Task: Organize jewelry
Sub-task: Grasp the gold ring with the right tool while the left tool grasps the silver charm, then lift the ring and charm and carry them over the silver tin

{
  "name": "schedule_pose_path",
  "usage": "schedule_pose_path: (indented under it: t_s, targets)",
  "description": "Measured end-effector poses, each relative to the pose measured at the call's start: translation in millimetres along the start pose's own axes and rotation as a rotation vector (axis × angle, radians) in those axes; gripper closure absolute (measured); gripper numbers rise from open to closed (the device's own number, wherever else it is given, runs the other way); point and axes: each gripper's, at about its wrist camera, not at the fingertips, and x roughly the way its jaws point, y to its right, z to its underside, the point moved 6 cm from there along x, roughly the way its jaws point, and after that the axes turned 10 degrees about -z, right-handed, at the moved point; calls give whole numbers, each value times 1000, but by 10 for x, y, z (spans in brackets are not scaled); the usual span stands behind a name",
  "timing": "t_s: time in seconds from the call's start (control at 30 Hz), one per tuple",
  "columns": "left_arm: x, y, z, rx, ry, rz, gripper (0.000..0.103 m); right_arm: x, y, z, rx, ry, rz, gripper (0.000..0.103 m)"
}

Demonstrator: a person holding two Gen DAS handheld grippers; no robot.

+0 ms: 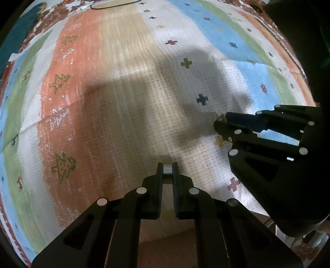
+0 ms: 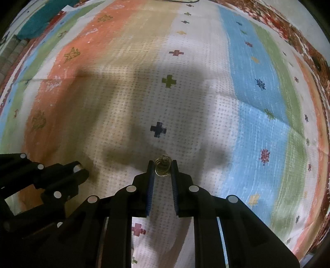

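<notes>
In the left wrist view my left gripper is shut on a small silver ring, pinched between its tips just over the striped cloth. In the right wrist view my right gripper is shut on a small gold wire ornament that looks like a ring or earring. Both grippers point steeply down at the white stripe of the cloth. The right gripper also shows at the right of the left wrist view, with the gold ornament at its tips. The left gripper lies at the lower left of the right wrist view.
The cloth has orange, beige, white, blue and green stripes with small cross and tree motifs. A black cord lies at its far edge. Teal fabric sits at the far left. The cloth's near edge runs under my left gripper.
</notes>
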Motion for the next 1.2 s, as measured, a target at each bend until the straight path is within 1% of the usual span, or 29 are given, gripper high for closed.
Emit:
schedule_pose_path:
  t_s: [0.23, 0.53, 0.77, 1.2]
  targets:
    - [-66, -90, 30, -18, 9, -5, 95, -97, 30, 34, 9, 24, -3, 86]
    - [-262, -226, 85, -48, 43, -13, 95, -382, 80, 128, 12, 75, -14, 86]
    - [-436, -240, 167, -58, 62, -13, 95, -571, 11, 194, 0, 111, -10, 86]
    - [-711, -321, 215, -99, 121, -33, 95, -756, -94, 252, -4, 156, -5, 86]
